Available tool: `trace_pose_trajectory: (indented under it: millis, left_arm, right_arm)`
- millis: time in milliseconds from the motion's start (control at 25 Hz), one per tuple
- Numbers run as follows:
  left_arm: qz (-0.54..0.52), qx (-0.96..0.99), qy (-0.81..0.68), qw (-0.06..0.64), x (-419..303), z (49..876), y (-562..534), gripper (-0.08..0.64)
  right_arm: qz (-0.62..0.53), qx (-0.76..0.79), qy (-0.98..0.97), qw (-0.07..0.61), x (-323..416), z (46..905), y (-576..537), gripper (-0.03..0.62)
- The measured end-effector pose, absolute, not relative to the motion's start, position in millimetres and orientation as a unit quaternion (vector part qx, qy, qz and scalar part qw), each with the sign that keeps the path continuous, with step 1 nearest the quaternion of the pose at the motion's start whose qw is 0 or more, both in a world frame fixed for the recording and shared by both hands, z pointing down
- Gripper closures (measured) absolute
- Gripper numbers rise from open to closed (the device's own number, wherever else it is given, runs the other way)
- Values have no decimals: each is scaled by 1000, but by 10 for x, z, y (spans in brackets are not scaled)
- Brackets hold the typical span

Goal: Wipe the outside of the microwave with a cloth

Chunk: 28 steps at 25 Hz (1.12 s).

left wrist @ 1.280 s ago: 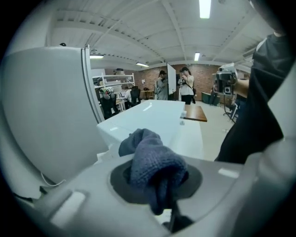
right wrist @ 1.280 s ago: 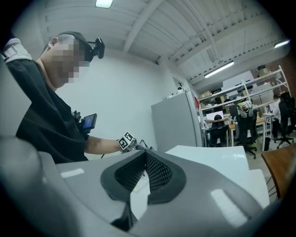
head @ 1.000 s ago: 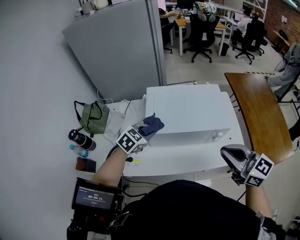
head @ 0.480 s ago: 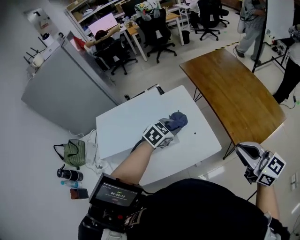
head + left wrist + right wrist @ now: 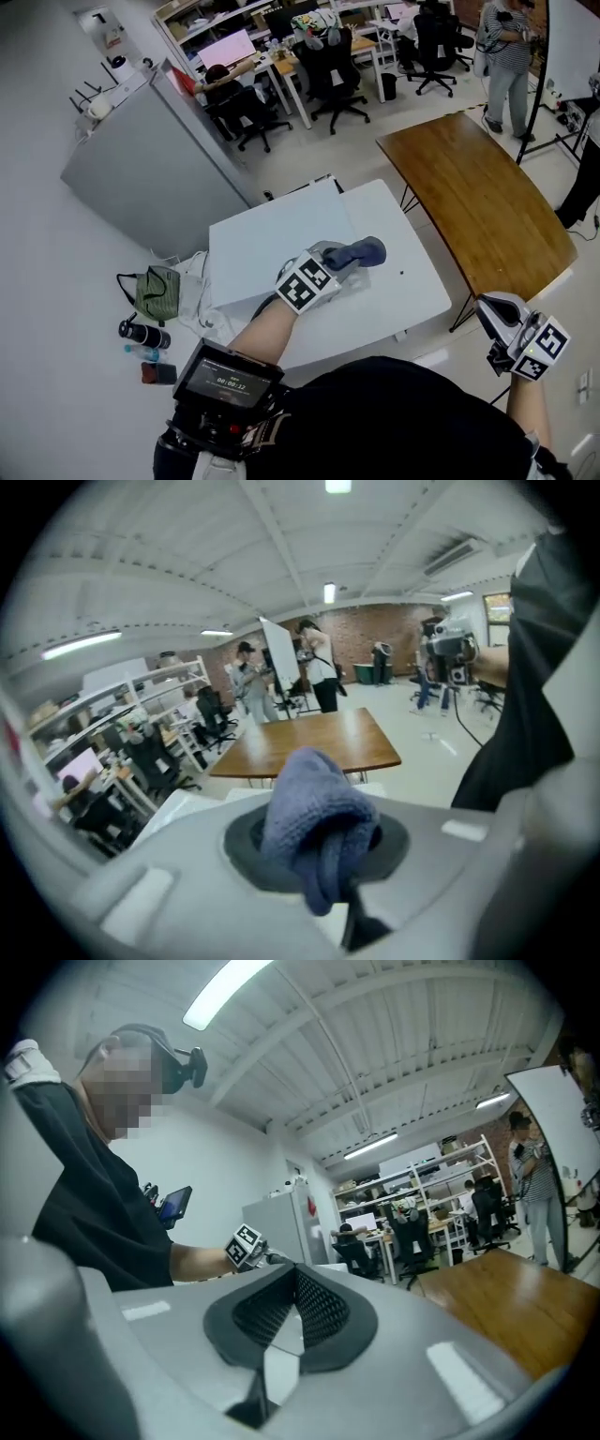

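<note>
Microwave [image 5: 272,244]: white box on the white worktop [image 5: 412,291].

- Left gripper [image 5: 323,855]: jaws closed on the blue cloth [image 5: 314,813]. The cloth is bunched into a wad that sticks out ahead of the jaw tips, with one fold hanging down between them.
- From the head view, the wad sits at the microwave's edge on the side facing the wooden table [image 5: 478,197]. I cannot tell whether it is pressed on the surface or just above it.
- Key relation: most of the microwave's top lies behind and to the left of the jaws, toward the grey cabinet [image 5: 150,159]. The jaws point away from that area, out over the worktop. The top's long axis appears to run from the cabinet side to the wooden-table side, roughly in line with the left forearm.
- Judgement: covering the top means drawing the wad back along that axis. The side face by the wooden table is the closest unwiped panel.
- Right gripper [image 5: 286,1321]: jaws together, nothing between them. It is held low, well apart from the microwave and beyond the worktop's near corner. The left gripper is far nearer.
</note>
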<state>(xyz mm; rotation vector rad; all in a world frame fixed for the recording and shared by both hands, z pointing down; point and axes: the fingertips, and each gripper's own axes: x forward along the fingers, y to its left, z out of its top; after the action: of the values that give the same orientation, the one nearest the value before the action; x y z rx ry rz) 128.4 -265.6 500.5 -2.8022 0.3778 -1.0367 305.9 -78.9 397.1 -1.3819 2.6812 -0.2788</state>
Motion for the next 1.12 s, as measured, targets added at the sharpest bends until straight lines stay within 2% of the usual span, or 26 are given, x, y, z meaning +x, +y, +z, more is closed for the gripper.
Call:
trace_pose_trajectory:
  millis: [160,320,480,600,760,920,1120]
  left_arm:
    - [-231,-936,258,-70,-372,4868,-2621,505]
    - [-141,-898,374,-184,-2058,5212,-2449,505]
    - [-74,-860,442,-242,-2941,5525,-2463,505]
    - [-65,-859,444,-249,-2899,5654,-2507,505]
    - [-65,-865,432,-248,-2597,5691,-2593,505]
    - [-74,-874,411,-249,-1993,5706,-2622,505]
    - [-96,-882,390,-247,-895,5701,-2660,505]
  right_arm:
    - [-94,-412,905,40,2159,3933,-1036,588]
    - [-111,-358,927,27,1059,3958,-1190,588]
    - [-118,-314,942,-8,193,3970,-1212,588]
    - [-119,-307,943,-35,-38,3944,-1159,588]
    - [-117,-322,938,-44,29,3897,-1104,588]
    - [-116,-344,931,-34,469,3944,-1030,588]
    - [-121,-364,923,-13,1421,4120,-950,588]
